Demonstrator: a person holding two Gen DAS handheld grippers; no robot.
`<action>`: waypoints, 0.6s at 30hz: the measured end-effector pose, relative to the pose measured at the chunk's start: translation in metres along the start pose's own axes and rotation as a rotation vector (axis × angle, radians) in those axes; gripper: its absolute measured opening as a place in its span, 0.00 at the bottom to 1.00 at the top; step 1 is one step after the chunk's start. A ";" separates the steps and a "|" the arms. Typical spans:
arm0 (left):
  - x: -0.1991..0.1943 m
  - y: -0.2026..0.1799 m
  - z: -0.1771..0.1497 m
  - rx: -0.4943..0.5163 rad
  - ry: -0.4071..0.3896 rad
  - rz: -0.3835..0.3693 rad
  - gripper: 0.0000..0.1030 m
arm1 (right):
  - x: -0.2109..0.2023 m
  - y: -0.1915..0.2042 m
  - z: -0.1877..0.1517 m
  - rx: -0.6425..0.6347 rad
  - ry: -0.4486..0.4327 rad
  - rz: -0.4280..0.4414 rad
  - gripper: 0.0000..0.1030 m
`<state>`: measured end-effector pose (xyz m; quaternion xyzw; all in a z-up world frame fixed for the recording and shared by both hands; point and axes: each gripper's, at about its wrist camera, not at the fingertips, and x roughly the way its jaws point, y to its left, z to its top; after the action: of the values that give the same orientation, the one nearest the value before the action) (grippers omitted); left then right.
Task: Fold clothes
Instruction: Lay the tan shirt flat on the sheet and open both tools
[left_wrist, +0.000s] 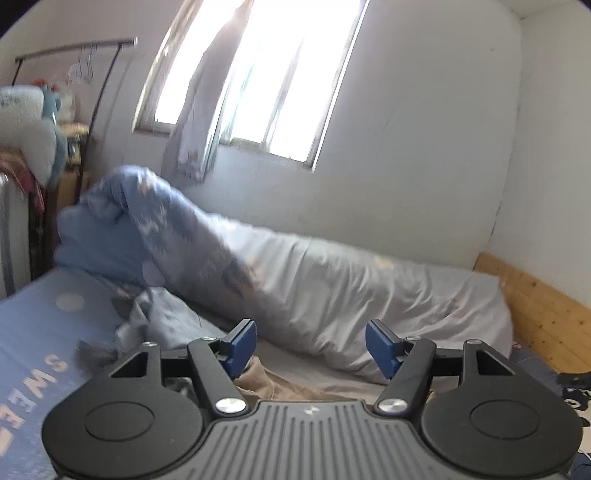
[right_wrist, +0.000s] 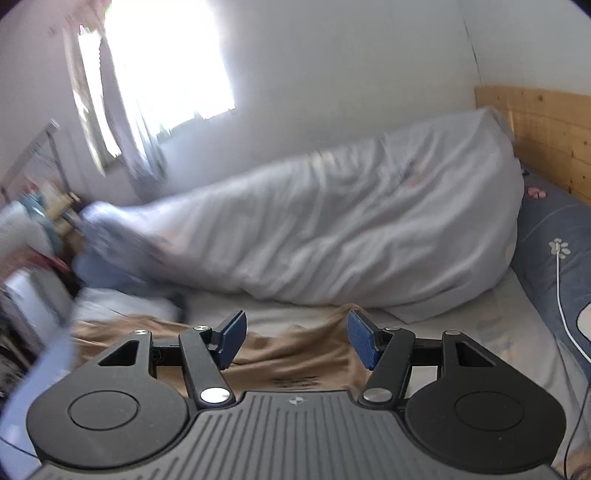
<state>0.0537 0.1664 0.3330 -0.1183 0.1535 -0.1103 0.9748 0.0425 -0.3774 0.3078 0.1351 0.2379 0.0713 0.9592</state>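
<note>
Here, both grippers hang empty above a tan garment on the bed.

The left gripper (left_wrist: 311, 345) has its blue pads spread wide with nothing between them; the right gripper (right_wrist: 296, 339) is likewise wide apart and holds nothing. The tan garment (right_wrist: 295, 354) lies rumpled on the bed (right_wrist: 480, 332), just below and beyond both grippers, near the front edge. Behind it a large pale grey duvet (right_wrist: 351, 229) is heaped along the far wall under the window (left_wrist: 266, 74). A white cable (right_wrist: 563, 295) trails over the blue pillow (right_wrist: 554, 229) at right.
</note>
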 end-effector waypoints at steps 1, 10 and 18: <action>-0.018 -0.003 0.006 0.007 -0.017 0.000 0.63 | -0.024 0.006 0.001 -0.004 -0.024 0.019 0.61; -0.135 -0.041 0.037 0.038 -0.110 -0.097 0.80 | -0.178 0.057 0.004 -0.095 -0.197 0.011 0.62; -0.162 -0.074 -0.006 0.046 -0.046 -0.159 0.80 | -0.241 0.083 -0.032 -0.105 -0.250 0.013 0.62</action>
<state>-0.1118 0.1354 0.3910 -0.1102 0.1184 -0.1882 0.9687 -0.1905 -0.3393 0.4103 0.0944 0.1114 0.0726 0.9866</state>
